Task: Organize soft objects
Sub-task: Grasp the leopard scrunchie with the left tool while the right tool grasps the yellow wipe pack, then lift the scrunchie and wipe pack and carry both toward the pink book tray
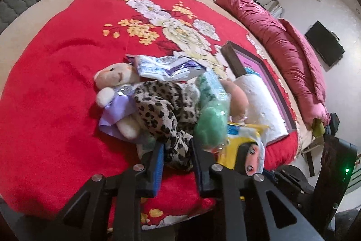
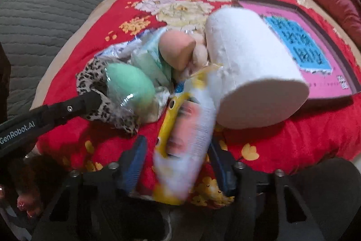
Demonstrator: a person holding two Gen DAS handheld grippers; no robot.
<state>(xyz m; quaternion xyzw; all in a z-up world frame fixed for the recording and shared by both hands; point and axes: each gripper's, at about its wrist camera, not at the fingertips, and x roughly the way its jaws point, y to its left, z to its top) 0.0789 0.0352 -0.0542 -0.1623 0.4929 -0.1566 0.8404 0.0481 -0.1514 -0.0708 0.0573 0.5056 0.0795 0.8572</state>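
1. At the left of the left wrist view a teddy (image 1: 117,92) lies on the red blanket (image 1: 56,83), its lilac dress spread toward the lower left.
2. Just right of it, a leopard cloth (image 1: 167,110) is heaped in the middle of the pile, and its lower end runs down between the fingers of the left gripper (image 1: 177,150). The fingers stand close together, but it cannot be told whether the pads actually press the cloth.
3. Right of the cloth a wrapped green sponge (image 1: 211,125) lies against the right finger, with a white roll (image 1: 259,101) and a framed picture (image 1: 266,83) further right.
4. In the right wrist view the same cloth (image 2: 90,80) and sponge (image 2: 130,85) are seen at left, with the left gripper's arm laid across them.
5. At lower centre a yellow packet (image 2: 187,139) stands between the fingers of the right gripper (image 2: 178,155). The fingers are half apart; the right pad looks to be at the packet's edge, while a gap is seen at the left pad, so no firm hold is judged yet. The packet is blurred.
6. The step in hand is judged to be a grasp of the packet. It is done well if the packet is centred between the pads before they are brought together, and the film is pinched across its flat faces, not at a corner.
7. The roll (image 2: 255,69) rests against the packet's upper right, so a straight lift is advised, lest the roll be set rolling.
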